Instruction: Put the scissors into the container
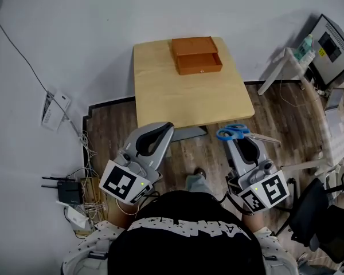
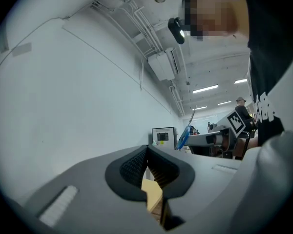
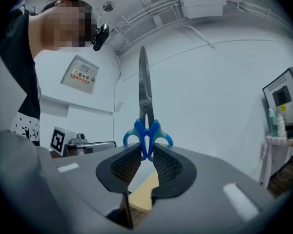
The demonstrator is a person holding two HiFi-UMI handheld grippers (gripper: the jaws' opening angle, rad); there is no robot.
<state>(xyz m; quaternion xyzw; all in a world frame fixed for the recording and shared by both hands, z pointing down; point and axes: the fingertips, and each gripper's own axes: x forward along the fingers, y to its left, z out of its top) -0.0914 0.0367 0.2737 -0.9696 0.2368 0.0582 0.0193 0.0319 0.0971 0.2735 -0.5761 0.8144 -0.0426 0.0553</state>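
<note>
A small orange wooden container (image 1: 196, 54) sits at the far edge of the light wood table (image 1: 183, 99), its drawer (image 1: 199, 63) pulled out towards me. My right gripper (image 1: 241, 135) hovers off the table's near right corner, shut on the blue-handled scissors (image 1: 234, 132); the steel blades stick out to the right. In the right gripper view the scissors (image 3: 147, 126) are pinched by their handles at the tips of the right gripper (image 3: 147, 152), blades closed and pointing away. My left gripper (image 1: 163, 130) hangs off the table's near edge, shut and empty (image 2: 147, 152).
Network boxes and tangled cables (image 1: 71, 196) lie on the floor at the left. A white rack with a monitor (image 1: 331, 46) stands at the right, and a black chair (image 1: 318, 211) below it. The person's foot (image 1: 199, 174) is on the wooden floor near the table base.
</note>
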